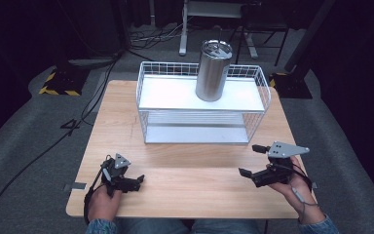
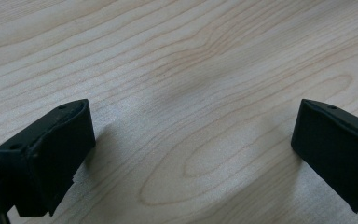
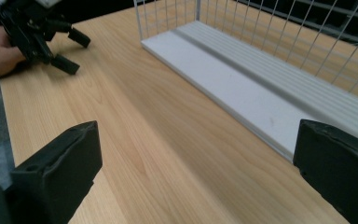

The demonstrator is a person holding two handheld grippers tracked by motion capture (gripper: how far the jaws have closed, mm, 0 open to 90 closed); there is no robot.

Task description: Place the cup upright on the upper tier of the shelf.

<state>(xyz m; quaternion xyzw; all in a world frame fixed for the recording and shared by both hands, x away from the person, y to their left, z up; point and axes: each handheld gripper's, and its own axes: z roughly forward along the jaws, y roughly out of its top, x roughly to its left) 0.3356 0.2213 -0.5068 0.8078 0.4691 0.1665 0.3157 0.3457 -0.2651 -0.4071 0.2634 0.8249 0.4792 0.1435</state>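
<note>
A steel tumbler (image 1: 213,70) with a lid stands upright on the top shelf of a white wire rack (image 1: 152,99) at the back of the wooden table (image 1: 185,190). My left gripper (image 1: 137,183) rests low at the front left, held by a hand. Its jaws stand wide apart over bare wood in the left gripper view (image 2: 193,109), with nothing between them. My right gripper (image 1: 250,160) hovers at the front right, open and empty. The right gripper view (image 3: 200,130) looks past its jaws to the rack's lower shelf (image 3: 261,88) and the left gripper (image 3: 51,42) farther off.
The rack's lower shelf (image 1: 195,132) holds nothing. Grey carpet surrounds the table, with cables trailing at the left (image 1: 44,151). A stand base with yellow-black stripes (image 1: 58,83) sits at the back left, another dark base (image 1: 292,83) at the back right, and desk legs (image 1: 182,29) behind.
</note>
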